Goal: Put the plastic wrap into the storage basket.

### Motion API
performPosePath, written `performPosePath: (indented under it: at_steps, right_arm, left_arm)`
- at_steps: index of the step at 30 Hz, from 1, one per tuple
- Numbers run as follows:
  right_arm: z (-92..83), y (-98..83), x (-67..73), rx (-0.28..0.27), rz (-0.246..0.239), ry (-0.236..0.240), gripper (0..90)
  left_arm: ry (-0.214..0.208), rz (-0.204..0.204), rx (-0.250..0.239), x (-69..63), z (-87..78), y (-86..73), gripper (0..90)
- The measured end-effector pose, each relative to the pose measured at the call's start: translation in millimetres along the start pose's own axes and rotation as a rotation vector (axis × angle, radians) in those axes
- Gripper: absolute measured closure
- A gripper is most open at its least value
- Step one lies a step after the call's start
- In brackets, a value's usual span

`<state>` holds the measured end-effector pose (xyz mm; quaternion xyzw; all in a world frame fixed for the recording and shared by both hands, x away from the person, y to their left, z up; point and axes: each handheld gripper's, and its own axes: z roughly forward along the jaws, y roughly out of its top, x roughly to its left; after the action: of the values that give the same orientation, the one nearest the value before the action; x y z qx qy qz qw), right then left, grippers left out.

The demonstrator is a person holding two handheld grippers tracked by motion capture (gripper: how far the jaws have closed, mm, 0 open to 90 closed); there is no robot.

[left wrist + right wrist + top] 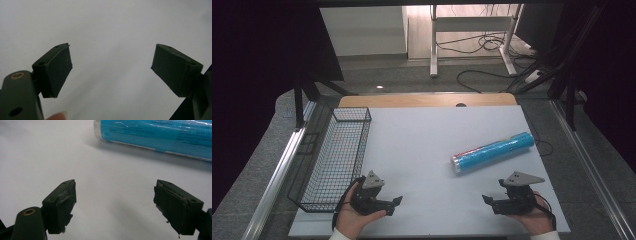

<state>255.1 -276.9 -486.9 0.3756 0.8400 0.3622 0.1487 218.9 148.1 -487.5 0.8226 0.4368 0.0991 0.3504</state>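
Note:
A long blue tube (492,151) with a silver end cap lies on its side on the white table (427,145), right of centre, angled up to the right. It crosses the top of the right gripper view as the blue tube (160,133). My right gripper (488,200) rests at the front right, just below the tube, pointing left; its jaws stand wide apart, nothing between them (115,205). My left gripper (396,204) sits at the front left beside the basket, open over bare table (111,70).
A black wire basket (337,157) stands along the table's left edge. Beyond the table's far wooden edge (427,100) there are a white desk frame (472,35) and cables on the floor. Metal rails run along both sides.

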Motion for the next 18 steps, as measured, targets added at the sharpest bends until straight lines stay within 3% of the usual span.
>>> performPosePath:
  at_steps: [18]
  right_arm:
    - [0.4, 6.1, 2.7, 0.007, -0.006, 0.015, 24.2]
  left_arm:
    - [0.007, 0.001, 0.001, -4.0, -1.0, -2.7, 16.1]
